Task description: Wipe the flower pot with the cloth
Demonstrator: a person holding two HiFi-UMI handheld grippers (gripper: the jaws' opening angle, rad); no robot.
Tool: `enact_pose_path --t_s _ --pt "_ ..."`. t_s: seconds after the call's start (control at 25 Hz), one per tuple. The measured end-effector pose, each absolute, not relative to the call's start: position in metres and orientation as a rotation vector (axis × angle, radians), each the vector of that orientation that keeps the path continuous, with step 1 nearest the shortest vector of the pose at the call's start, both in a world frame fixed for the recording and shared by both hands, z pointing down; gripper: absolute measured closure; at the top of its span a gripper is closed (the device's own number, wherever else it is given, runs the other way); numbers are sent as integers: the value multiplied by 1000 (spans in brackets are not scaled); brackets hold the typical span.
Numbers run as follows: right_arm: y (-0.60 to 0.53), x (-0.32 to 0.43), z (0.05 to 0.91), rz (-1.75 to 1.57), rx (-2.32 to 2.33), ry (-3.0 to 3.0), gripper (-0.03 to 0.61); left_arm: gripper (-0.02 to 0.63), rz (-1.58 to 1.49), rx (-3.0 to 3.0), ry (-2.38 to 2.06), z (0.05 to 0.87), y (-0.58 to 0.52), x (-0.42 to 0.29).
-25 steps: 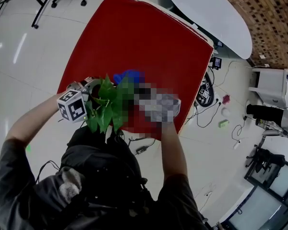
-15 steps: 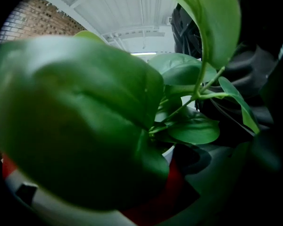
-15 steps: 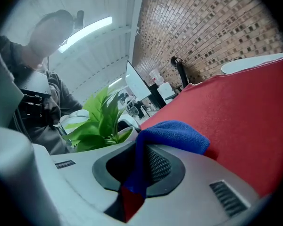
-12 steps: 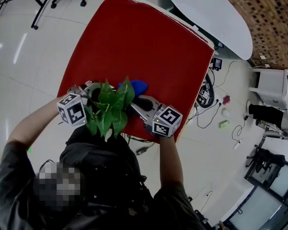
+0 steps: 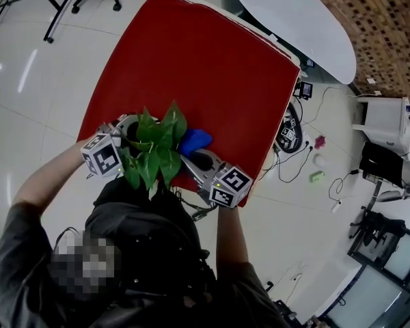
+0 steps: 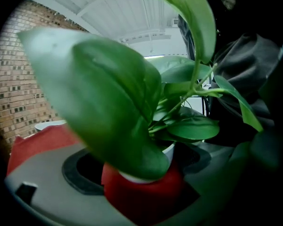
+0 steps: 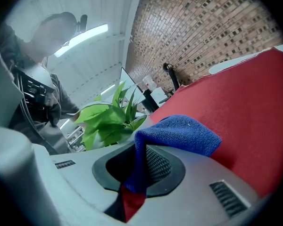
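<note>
At the near edge of the red desk [image 5: 212,67], in the head view, a leafy plant [image 5: 154,149] stands between the two tools. The left tool [image 5: 123,128] reaches in from the left under the leaves. The right tool [image 5: 197,160] comes in from the right with the blue cloth [image 5: 195,141] at its tip, just beside the leaves.

In the left gripper view, the left tool's jaws are clamped on the white flower pot [image 6: 169,149], and broad leaves fill the view.

In the right gripper view, the right tool's jaws pinch the cloth, which folds over one jaw. The plant shows beyond, to the left.
</note>
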State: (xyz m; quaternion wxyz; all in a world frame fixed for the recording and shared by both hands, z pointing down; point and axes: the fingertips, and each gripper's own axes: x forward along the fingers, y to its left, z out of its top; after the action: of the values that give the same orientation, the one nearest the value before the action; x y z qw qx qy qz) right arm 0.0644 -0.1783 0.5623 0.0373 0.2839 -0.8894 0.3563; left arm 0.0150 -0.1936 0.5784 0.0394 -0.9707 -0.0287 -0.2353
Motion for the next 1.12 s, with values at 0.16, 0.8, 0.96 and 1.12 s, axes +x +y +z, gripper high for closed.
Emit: enact_pose_path --t_s 0.16,0.8,0.96,1.12 --pt "-174 67 560 1062 930 -2729 528 140 -710 -2951 -22 579 -185 13" --pt "-151 111 551 997 1237 -2684 528 137 -645 -3125 792 567 -176 -76" --pt "-140 139 536 1019 1373 -2689 527 137 -524 -3074 1192 563 -155 -86" --pt "-120 154 530 1006 1395 -2697 528 137 -496 -3007 1381 570 -127 -65"
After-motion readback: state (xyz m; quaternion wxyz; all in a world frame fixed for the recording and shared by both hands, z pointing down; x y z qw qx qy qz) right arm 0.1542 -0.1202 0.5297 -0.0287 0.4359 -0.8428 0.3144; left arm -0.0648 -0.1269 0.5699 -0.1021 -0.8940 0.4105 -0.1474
